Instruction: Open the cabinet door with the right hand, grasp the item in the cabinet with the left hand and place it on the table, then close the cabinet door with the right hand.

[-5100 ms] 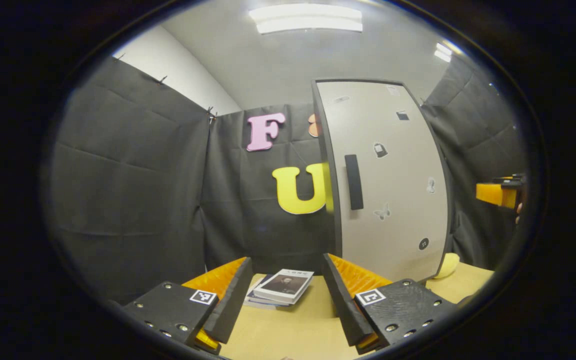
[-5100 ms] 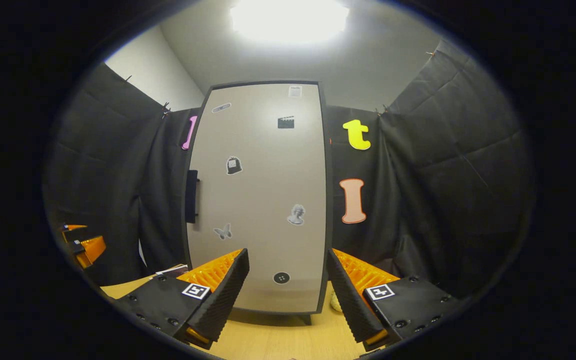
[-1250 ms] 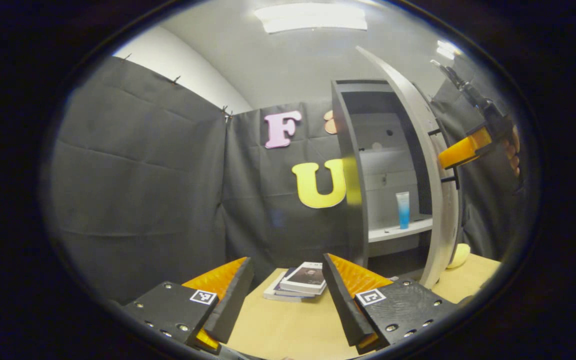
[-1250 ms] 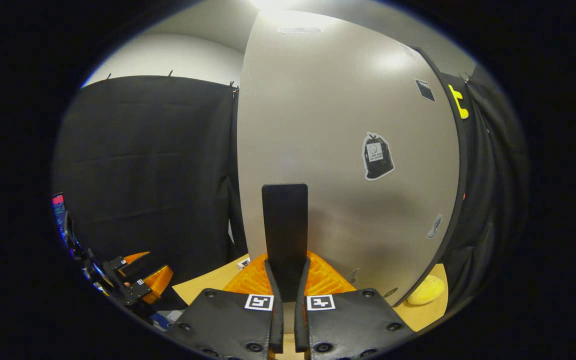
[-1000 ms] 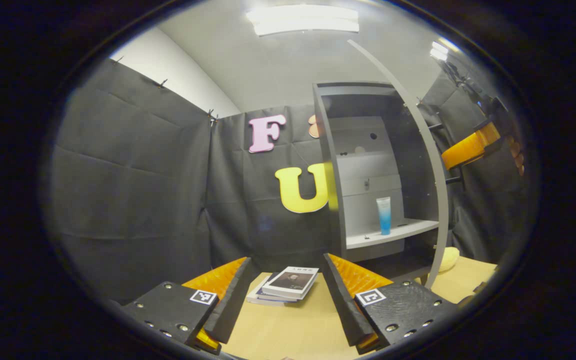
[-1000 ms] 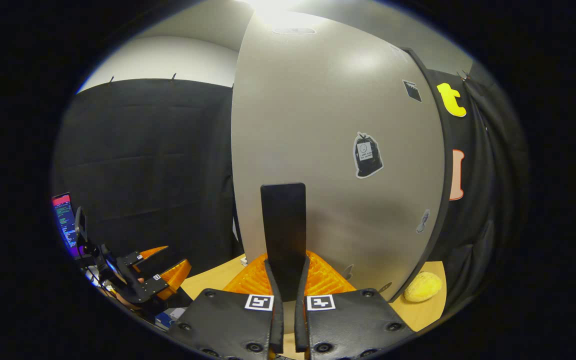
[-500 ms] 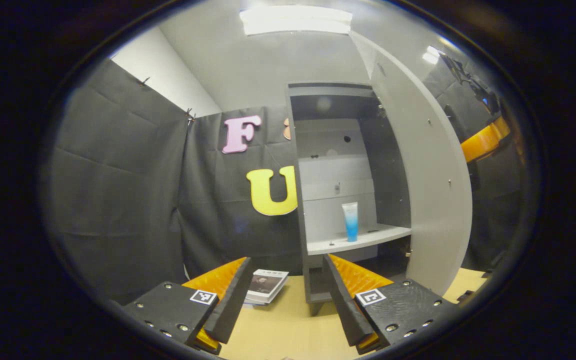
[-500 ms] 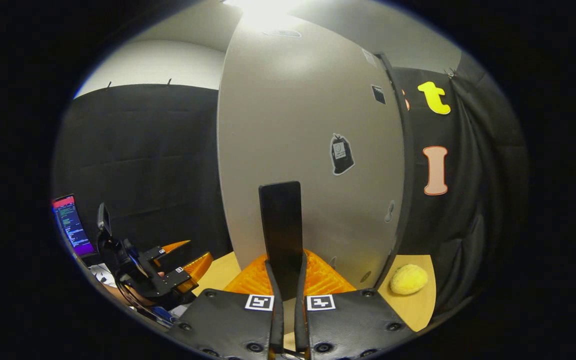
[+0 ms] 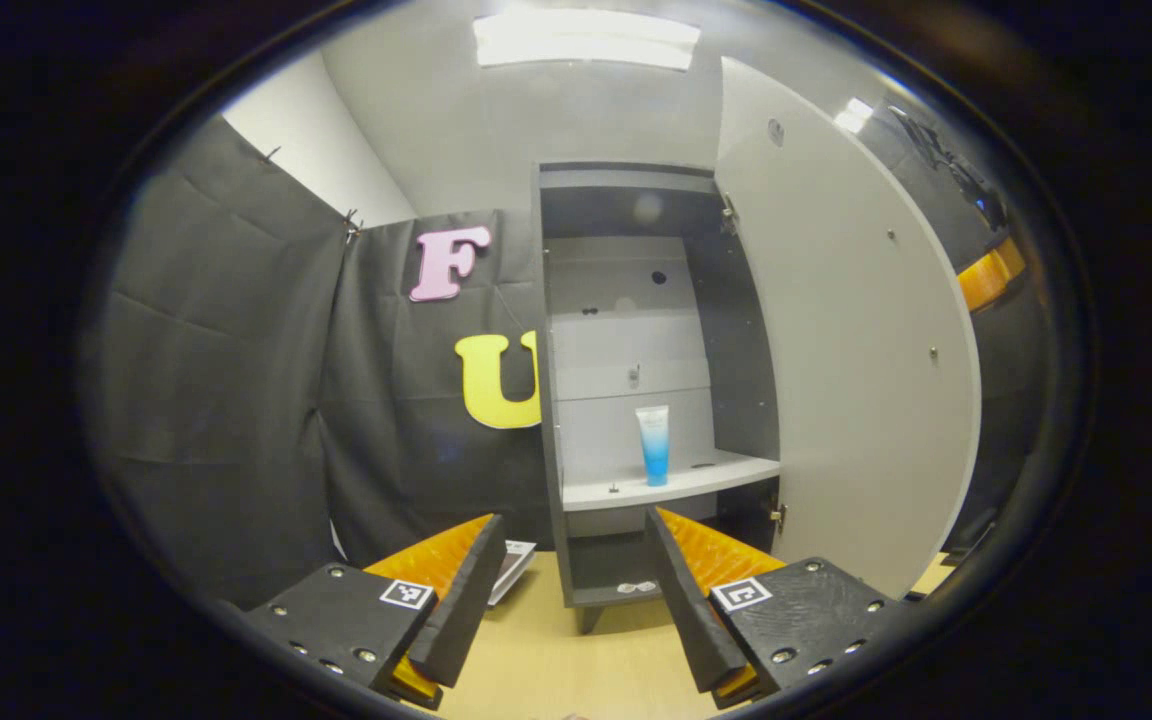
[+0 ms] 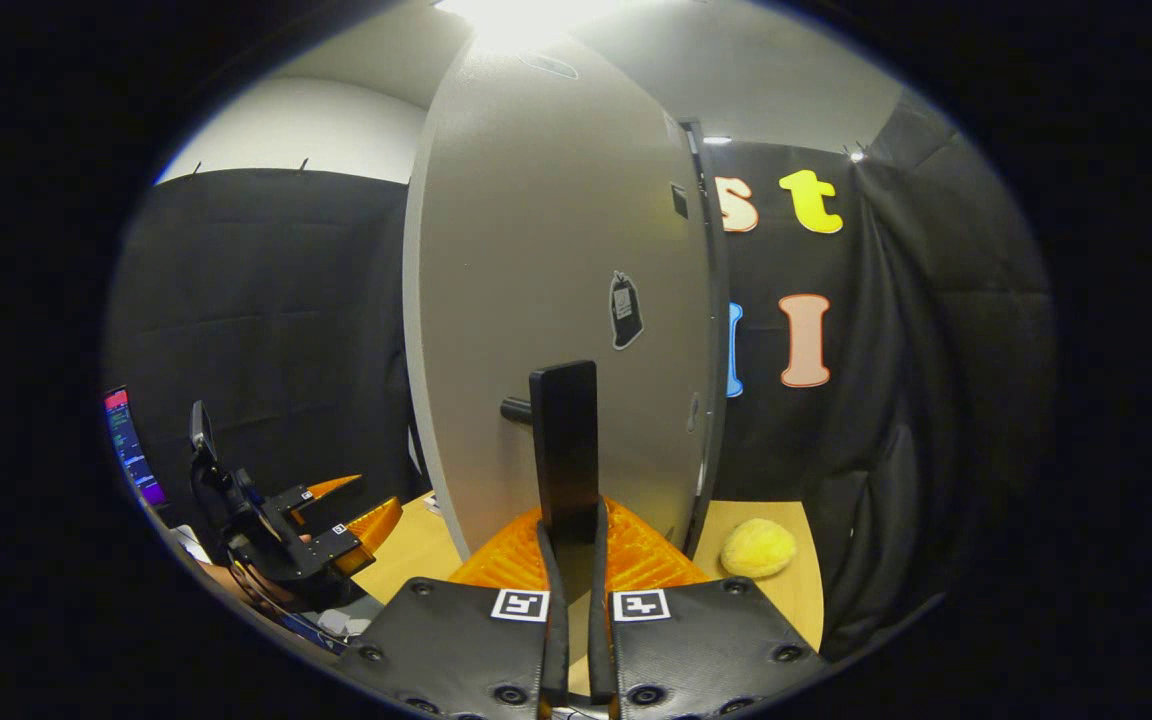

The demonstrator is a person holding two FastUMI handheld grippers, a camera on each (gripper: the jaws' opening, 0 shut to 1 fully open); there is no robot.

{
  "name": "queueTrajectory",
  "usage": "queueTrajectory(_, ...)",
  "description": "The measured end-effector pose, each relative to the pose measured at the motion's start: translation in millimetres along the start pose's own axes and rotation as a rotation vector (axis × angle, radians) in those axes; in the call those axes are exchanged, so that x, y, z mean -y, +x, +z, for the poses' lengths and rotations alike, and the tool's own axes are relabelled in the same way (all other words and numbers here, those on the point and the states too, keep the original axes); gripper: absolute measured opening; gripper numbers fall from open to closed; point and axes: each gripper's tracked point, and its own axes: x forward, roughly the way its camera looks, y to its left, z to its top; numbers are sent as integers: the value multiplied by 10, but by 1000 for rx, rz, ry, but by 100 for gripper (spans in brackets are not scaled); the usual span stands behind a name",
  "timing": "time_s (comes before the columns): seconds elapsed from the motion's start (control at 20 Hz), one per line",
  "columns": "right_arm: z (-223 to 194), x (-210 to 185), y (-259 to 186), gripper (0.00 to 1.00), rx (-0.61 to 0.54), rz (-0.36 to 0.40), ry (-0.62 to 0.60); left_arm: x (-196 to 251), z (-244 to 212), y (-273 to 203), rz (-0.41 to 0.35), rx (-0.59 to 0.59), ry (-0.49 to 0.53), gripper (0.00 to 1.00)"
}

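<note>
— Right claw [image 10: 572, 610] has both fingers clamped on the dark door handle [image 10: 564, 450], and the cabinet door [image 10: 556, 300] stands wide open. Step one looks done, I'd say

— And the left claw [image 9: 568, 590]?

— Open and empty, low in front of the cabinet [image 9: 636, 380], over the counter [image 9: 576, 660]. The blue-and-white tube [image 9: 653, 445] stands upright on the cabinet's shelf [image 9: 676, 485], untouched

— So what's left?

— Grasping the tube, setting it on the counter, then shutting the door. Most of the task remains, as I judge it
</note>
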Motion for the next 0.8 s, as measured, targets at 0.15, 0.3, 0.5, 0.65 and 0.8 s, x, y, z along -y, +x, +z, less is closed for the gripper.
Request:
queueTrajectory(0.15,21,119,-61,9,10,-48,3,110,7,22,-18,-3,1,84)
queueTrajectory(0.3,29,278,-97,9,22,-79,7,205,9,30,-31,-2,5,83)
queueTrajectory(0.5,54,570,-168,9,41,-140,18,257,-8,22,-34,-10,9,83)
queueTrajectory(0.65,78,868,-227,5,51,-215,39,293,-16,23,-31,-14,10,85)
queueTrajectory(0.8,61,809,-199,6,58,-172,92,347,-28,45,-30,-18,13,85)
